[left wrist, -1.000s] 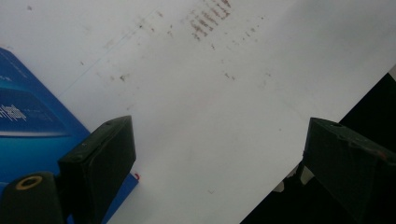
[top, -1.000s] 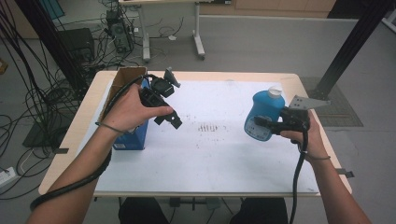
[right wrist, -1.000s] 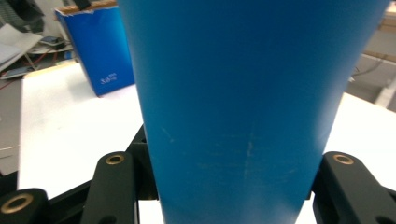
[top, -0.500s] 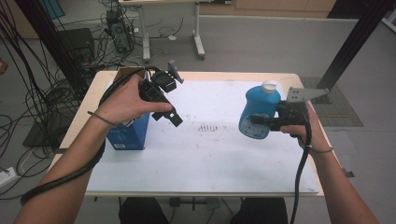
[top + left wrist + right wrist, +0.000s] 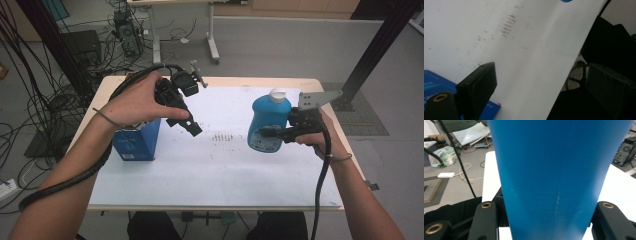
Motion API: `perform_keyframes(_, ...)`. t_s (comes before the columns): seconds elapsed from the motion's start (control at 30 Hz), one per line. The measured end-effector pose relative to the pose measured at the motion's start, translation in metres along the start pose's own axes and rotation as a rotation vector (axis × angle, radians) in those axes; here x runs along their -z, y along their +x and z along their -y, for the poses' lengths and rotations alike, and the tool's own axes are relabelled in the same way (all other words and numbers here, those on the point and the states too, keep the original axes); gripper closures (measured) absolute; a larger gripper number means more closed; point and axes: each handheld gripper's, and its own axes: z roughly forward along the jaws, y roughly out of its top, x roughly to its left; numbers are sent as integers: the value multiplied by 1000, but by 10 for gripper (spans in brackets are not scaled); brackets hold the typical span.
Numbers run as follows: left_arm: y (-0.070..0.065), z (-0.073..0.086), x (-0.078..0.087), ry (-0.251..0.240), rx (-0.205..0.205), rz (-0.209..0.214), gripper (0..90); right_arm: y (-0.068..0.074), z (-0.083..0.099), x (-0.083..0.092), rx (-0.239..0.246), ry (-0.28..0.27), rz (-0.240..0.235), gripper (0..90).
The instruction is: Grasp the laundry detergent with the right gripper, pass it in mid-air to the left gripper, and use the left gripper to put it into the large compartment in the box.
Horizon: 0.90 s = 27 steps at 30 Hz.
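Your left gripper hangs released above the white table, the blue box at its 8 o'clock. At 3 o'clock, well apart, your right gripper is grasping the blue bottle upright, clear of the table.

Bottle blue, cap white; box blue; table white, brown speck marks; grippers black.

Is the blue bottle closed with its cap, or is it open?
Closed. In the high view the blue bottle stands upright in the right hand-held gripper, with its white cap sitting on the neck.
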Motion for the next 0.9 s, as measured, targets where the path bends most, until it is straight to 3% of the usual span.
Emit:
perform_keyframes(0.1,-4,-2,2,9,-38,11,101,0,-2,-1,3,-2,-17,455)
perform_keyframes(0.5,-12,-15,8,30,-116,44,105,6,-7,-12,16,12,-105,456)
perform_keyframes(0.9,-20,-33,11,46,-174,55,105,11,-10,-17,28,14,-137,455)
